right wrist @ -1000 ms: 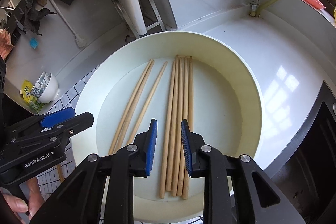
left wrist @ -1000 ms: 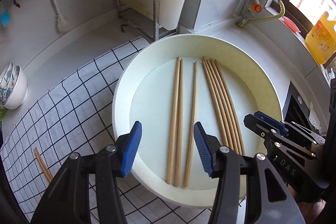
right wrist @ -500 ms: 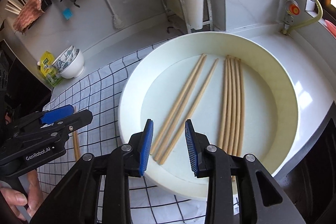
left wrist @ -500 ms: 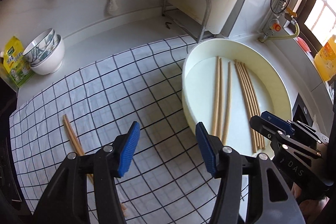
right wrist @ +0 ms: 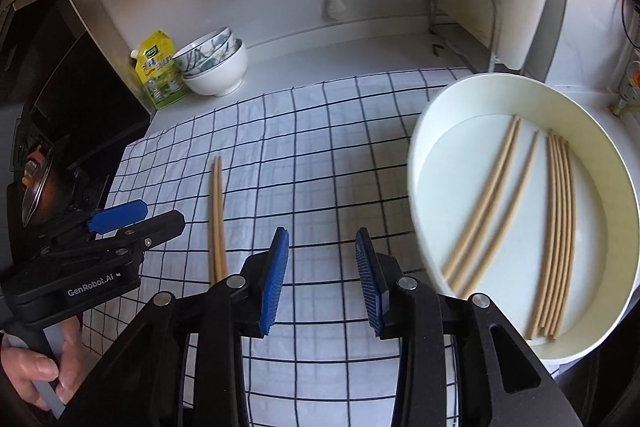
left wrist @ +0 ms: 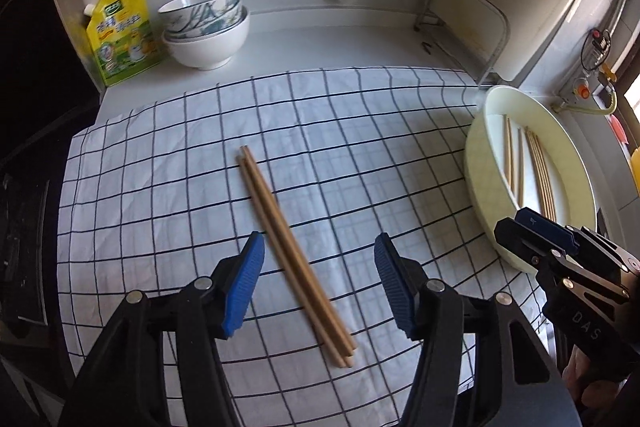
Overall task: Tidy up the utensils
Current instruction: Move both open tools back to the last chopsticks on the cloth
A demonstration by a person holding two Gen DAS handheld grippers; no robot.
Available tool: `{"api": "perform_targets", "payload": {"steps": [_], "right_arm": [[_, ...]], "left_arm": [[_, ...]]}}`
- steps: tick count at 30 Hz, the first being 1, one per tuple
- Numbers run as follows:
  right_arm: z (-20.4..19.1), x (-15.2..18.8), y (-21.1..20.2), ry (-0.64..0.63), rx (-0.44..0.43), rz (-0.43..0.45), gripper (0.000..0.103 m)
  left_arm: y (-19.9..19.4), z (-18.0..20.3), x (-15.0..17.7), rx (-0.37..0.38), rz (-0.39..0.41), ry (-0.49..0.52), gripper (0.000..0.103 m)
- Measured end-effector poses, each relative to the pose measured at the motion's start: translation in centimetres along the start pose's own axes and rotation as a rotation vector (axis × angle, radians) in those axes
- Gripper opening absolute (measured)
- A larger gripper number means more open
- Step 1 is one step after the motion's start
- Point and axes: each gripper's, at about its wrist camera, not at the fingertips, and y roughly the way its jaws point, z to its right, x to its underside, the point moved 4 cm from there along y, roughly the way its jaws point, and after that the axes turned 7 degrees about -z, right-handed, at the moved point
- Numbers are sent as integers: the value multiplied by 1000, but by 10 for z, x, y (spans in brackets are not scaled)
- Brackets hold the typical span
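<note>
A pair of wooden chopsticks (left wrist: pixel 288 247) (right wrist: pixel 217 211) lies side by side on the checked cloth (left wrist: pixel 160 167) (right wrist: pixel 320 127). My left gripper (left wrist: pixel 319 241) hovers open above that pair, which shows between its blue pads without touching them. To the right stands a cream round basin (left wrist: pixel 476 147) (right wrist: pixel 420 147) holding several more chopsticks (right wrist: pixel 556 227) (left wrist: pixel 540 171). My right gripper (right wrist: pixel 322 235) is over bare cloth between the pair and the basin. Its jaws are opening with nothing between them. Each gripper also shows in the other's view, the right gripper (left wrist: pixel 540 231) and the left gripper (right wrist: pixel 120 217).
Stacked bowls (left wrist: pixel 204 27) and a yellow pouch (left wrist: pixel 120 35) stand at the back left of the counter. A metal rack (left wrist: pixel 464 15) is at the back right. A dark stove (right wrist: pixel 60 147) borders the cloth's left edge. A hand (right wrist: pixel 32 375) holds the left gripper's handle.
Both grippers have swung left, from over the basin to over the checked cloth. The loose pair now lies between the left fingers. The right jaws have widened.
</note>
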Motion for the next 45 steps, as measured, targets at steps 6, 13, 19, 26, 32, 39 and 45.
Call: {"api": "perform_targets", "payload": {"steps": [6, 13, 19, 26, 32, 39, 45], "right_arm": [[-34, 9, 31, -52, -30, -59, 38], [-57, 16, 61, -87, -33, -111, 38], [-69, 19, 88, -117, -41, -134, 41], [-74, 22, 112, -135, -4, -165, 41], [-77, 25, 121, -158, 19, -167, 41], [-85, 26, 123, -200, 29, -160, 41], [-91, 27, 126, -229, 34, -164, 41]], "left_arm": [[9, -46, 21, -31, -24, -72, 58], [22, -80, 39, -30, -54, -130, 60], [34, -94, 50, -34, -70, -144, 62], [43, -101, 57, -29, -86, -154, 64], [46, -101, 61, -28, -88, -159, 64], [46, -102, 62, -32, -82, -168, 64], [47, -100, 61, -35, -81, -172, 64]]}}
